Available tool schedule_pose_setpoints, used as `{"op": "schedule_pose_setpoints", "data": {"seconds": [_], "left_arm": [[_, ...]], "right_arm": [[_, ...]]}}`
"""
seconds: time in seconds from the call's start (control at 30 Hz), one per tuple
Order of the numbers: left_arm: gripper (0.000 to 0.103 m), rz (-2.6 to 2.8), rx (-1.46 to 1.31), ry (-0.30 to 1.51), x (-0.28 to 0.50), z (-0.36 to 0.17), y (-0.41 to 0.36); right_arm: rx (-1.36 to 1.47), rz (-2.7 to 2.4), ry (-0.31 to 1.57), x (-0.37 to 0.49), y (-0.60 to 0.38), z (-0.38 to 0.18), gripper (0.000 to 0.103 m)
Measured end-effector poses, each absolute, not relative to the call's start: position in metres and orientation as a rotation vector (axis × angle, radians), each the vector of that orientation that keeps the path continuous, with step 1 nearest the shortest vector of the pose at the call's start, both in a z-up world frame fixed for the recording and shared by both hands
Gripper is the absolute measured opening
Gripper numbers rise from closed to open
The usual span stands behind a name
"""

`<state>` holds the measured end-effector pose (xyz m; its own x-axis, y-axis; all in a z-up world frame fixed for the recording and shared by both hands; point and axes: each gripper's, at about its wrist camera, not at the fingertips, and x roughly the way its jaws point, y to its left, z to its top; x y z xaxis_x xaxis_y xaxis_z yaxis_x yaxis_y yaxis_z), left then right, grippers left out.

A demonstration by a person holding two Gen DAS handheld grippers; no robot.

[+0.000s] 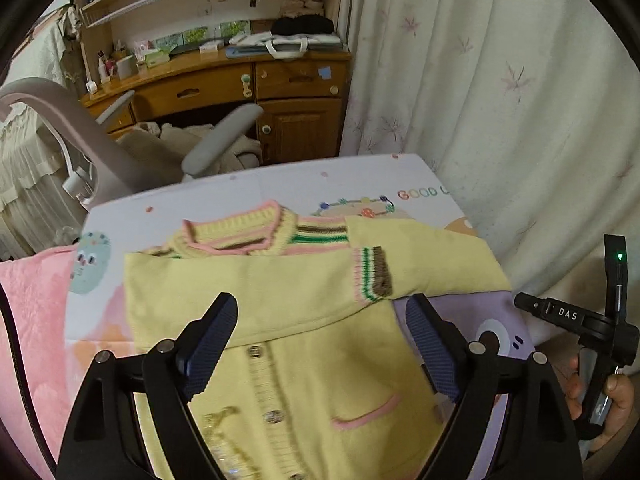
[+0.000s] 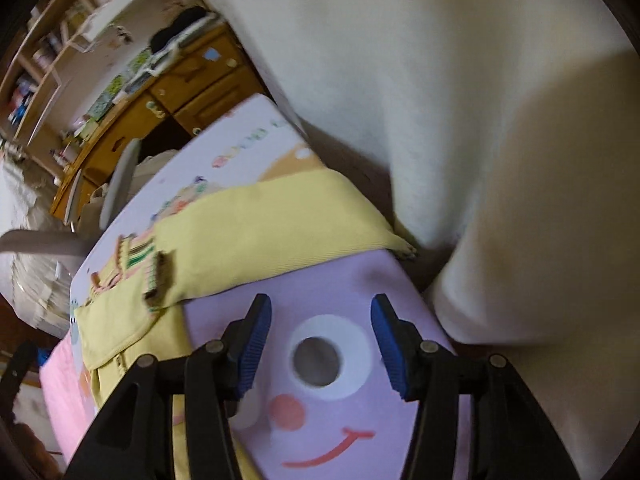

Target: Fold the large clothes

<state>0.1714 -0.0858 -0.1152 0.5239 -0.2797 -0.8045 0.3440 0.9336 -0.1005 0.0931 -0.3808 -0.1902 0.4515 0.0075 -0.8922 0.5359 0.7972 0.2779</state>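
A yellow knit cardigan (image 1: 288,344) with pink trim and striped cuffs lies front-up on a cartoon-print sheet (image 1: 224,200). One sleeve (image 1: 240,280) is folded across the chest with its striped cuff (image 1: 372,276) at the right. The other sleeve (image 2: 280,224) stretches toward the curtain. My left gripper (image 1: 320,332) is open and empty, above the cardigan's button placket. My right gripper (image 2: 318,332) is open and empty over a purple cartoon face (image 2: 344,408), right of the cardigan. The right gripper's body (image 1: 592,340) shows in the left wrist view at the right edge.
A pink quilt (image 1: 32,340) lies to the left. A floral curtain (image 1: 500,80) hangs close on the right. A grey office chair (image 1: 160,148) and a wooden desk (image 1: 248,80) with shelves stand beyond the far edge.
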Motion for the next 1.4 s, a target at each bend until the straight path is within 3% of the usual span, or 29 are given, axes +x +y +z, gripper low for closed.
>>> {"op": "schedule_pose_setpoints", "data": {"seconds": [0.53, 0.6, 0.63, 0.7, 0.8, 1.13, 1.27, 1.4], "left_arm": [[0.085, -0.331, 0.157, 1.004, 0.19, -0.16, -0.165], [0.085, -0.325, 0.158, 1.007, 0.192, -0.16, -0.165], [0.085, -0.324, 0.157, 1.008, 0.192, -0.16, -0.164], [0.085, -0.319, 0.152, 1.005, 0.193, -0.159, -0.163], [0.085, -0.305, 0.141, 1.001, 0.195, -0.157, -0.157], [0.085, -0.132, 0.003, 0.952, 0.207, -0.134, -0.07], [0.085, -0.037, -0.06, 0.948, 0.214, -0.136, -0.022], [0.085, 0.016, -0.121, 0.981, 0.218, -0.15, 0.018]], "right_arm": [[0.841, -0.29, 1.037, 0.119, -0.441, -0.251, 0.053], [0.878, -0.303, 1.002, 0.121, -0.444, -0.254, 0.048], [0.885, -0.321, 0.983, 0.122, -0.445, -0.255, 0.034], [0.867, -0.332, 0.952, 0.124, -0.442, -0.252, 0.024], [0.726, -0.362, 0.927, 0.13, -0.428, -0.237, 0.013], [0.064, -0.203, 0.714, 0.16, -0.294, -0.143, 0.013], [-0.198, -0.039, 0.683, 0.172, -0.212, -0.144, 0.014], [-0.335, 0.094, 0.806, 0.181, -0.152, -0.179, 0.02]]}}
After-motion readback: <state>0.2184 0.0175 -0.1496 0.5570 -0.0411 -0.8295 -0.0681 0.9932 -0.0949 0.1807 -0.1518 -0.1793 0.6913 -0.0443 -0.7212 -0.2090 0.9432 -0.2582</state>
